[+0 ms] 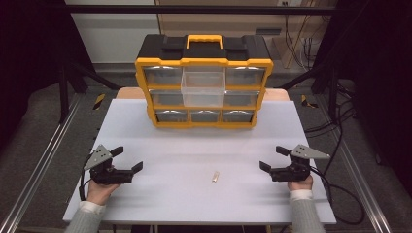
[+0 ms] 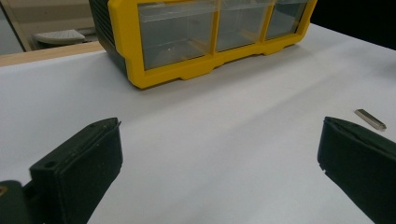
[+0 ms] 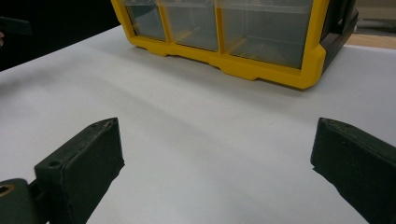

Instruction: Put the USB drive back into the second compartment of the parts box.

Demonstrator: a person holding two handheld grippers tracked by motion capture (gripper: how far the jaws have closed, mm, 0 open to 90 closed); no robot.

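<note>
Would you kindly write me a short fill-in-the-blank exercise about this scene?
1. The organizer has a yellow frame and a ____ top.
2. The pulled-out clear drawer sits in the organizer's ____ column.
3. Both the left gripper and the right gripper have jaws that are ____.
4. The small metal piece lies on the ____.

Missing words: black; middle; open; table

We count one bench [image 1: 145,131], white-topped. At twelve o'clock on it stands one yellow-and-black organizer [image 1: 204,80] with one yellow carry handle [image 1: 204,40] on top. Its front shows nine clear drawers in three rows of three; one of them, the top middle drawer [image 1: 203,86], is pulled out, and the other eight sit flush. One small metal piece [image 1: 215,176] lies alone on the bench toward six o'clock. We see two grippers: the left gripper [image 1: 129,158] at eight o'clock and the right gripper [image 1: 272,158] at four o'clock, each with two black fingers spread apart, four fingers in all. Two hands hold them, one apiece.
</note>
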